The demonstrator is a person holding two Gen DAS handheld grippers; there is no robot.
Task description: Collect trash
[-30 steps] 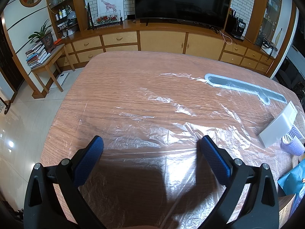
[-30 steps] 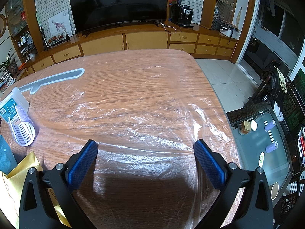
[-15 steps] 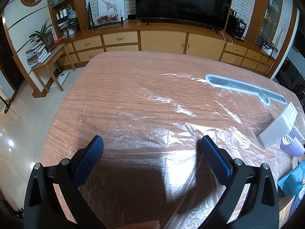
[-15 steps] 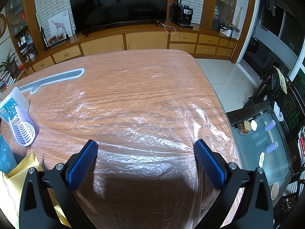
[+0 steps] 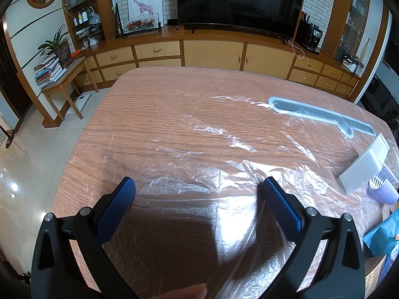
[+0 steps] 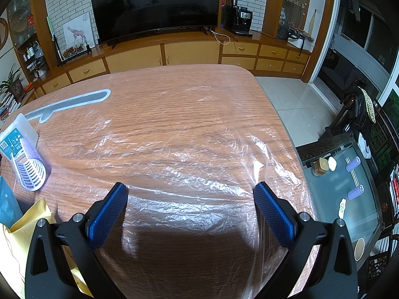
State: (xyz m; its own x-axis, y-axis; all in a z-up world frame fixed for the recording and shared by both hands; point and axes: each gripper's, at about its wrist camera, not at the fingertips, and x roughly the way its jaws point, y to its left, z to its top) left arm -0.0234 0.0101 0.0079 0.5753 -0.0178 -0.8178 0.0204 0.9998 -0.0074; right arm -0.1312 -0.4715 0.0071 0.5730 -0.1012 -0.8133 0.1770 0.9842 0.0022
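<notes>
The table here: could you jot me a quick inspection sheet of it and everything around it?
Surface: wooden table under a wrinkled clear plastic sheet.
Job's things: flat grey packaging piece, white box, lilac mesh cup, blue bag and yellow envelope, all at the table's middle between the two views.
Clutter: nothing seen beyond those.
Grippers: left hand-held gripper and right hand-held gripper both open, empty, above the sheet.
Cables: a white cord on the cabinet by the television.
Surroundings: wooden cabinets, coffee machine, glass side table.
</notes>
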